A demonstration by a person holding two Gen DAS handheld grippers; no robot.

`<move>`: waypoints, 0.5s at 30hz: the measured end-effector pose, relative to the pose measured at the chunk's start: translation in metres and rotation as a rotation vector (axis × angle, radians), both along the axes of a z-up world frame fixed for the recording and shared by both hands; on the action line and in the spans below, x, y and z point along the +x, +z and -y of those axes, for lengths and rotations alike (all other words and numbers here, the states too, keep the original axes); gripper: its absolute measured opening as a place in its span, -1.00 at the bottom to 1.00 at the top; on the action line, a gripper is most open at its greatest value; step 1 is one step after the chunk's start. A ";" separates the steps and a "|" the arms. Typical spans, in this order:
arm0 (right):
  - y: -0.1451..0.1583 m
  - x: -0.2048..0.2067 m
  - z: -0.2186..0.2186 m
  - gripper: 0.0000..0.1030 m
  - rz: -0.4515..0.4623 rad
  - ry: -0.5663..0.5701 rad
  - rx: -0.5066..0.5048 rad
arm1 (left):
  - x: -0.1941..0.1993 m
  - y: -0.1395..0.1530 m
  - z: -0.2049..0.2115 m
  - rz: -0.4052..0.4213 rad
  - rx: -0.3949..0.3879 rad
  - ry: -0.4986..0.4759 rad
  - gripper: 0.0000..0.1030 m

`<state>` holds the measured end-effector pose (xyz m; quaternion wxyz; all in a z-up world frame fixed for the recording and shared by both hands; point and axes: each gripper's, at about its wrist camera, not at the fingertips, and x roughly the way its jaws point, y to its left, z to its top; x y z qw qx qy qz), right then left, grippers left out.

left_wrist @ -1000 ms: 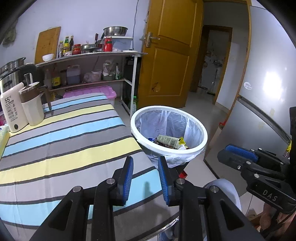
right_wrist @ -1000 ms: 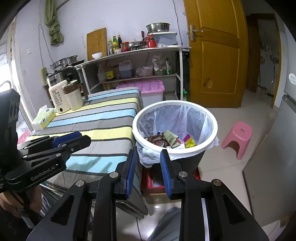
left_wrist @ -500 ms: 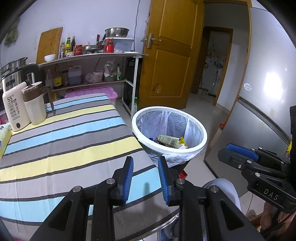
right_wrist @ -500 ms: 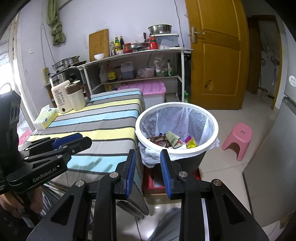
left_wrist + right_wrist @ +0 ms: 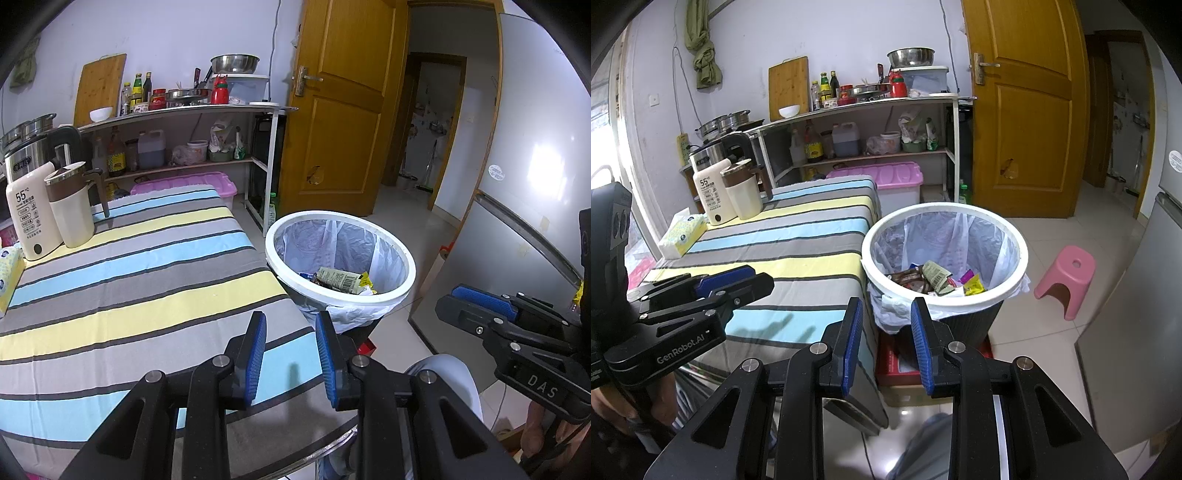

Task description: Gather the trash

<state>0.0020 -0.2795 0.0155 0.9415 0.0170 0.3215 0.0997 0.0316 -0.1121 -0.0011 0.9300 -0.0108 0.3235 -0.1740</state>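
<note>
A dark trash bin with a white rim (image 5: 404, 288) (image 5: 1021, 258) and a clear liner stands off the table's right edge. Snack wrappers (image 5: 338, 278) (image 5: 936, 278) lie inside it. My left gripper (image 5: 290, 347) is open and empty above the near corner of the striped tablecloth (image 5: 122, 280) (image 5: 798, 240). My right gripper (image 5: 886, 339) is open and empty, near the table's corner and short of the bin. Each gripper shows in the other's view, the right one (image 5: 480, 299) and the left one (image 5: 731, 277). I see no loose trash on the cloth.
A white kettle and a cream mug (image 5: 72, 206) stand at the table's far left, with a tissue box (image 5: 683, 236). A shelf rack (image 5: 184, 110) with kitchenware is behind. A pink stool (image 5: 1067, 277), a wooden door (image 5: 343, 110) and a fridge (image 5: 524, 206) are to the right.
Both grippers stay open and empty. The views have drifted slightly, with the table and bin shifting a little; nothing was picked up or dropped.
</note>
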 end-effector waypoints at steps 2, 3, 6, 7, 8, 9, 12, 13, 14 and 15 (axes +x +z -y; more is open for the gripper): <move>0.000 0.000 0.000 -0.46 0.000 0.000 -0.001 | -0.001 0.000 -0.001 0.001 0.000 0.001 -0.47; 0.000 0.000 0.000 -0.46 0.000 0.001 -0.001 | -0.001 0.000 -0.001 0.001 -0.001 0.000 -0.47; 0.000 0.000 0.000 -0.46 -0.001 0.000 0.000 | -0.001 0.001 -0.002 0.001 0.000 0.001 -0.47; 0.000 0.000 0.000 -0.46 -0.001 0.000 0.000 | -0.002 0.001 -0.003 0.001 0.000 0.001 -0.47; 0.000 0.000 0.000 -0.46 0.000 0.000 0.000 | -0.001 0.001 -0.003 0.002 -0.001 0.002 -0.47; 0.000 0.000 0.000 -0.46 0.000 0.000 0.000 | -0.001 0.001 -0.003 0.002 0.000 0.004 -0.47; 0.000 0.000 0.000 -0.46 0.000 0.000 0.000 | -0.001 0.000 -0.005 0.000 -0.003 0.003 -0.47; 0.000 0.000 0.000 -0.46 0.000 0.000 0.000 | -0.001 0.000 -0.005 0.000 -0.001 0.004 -0.47; 0.000 0.000 0.000 -0.46 0.000 0.000 0.000 | -0.001 0.000 -0.005 0.000 0.000 0.005 -0.47; 0.000 0.000 0.000 -0.46 0.000 0.000 0.000 | -0.001 0.000 -0.005 0.000 -0.002 0.003 -0.47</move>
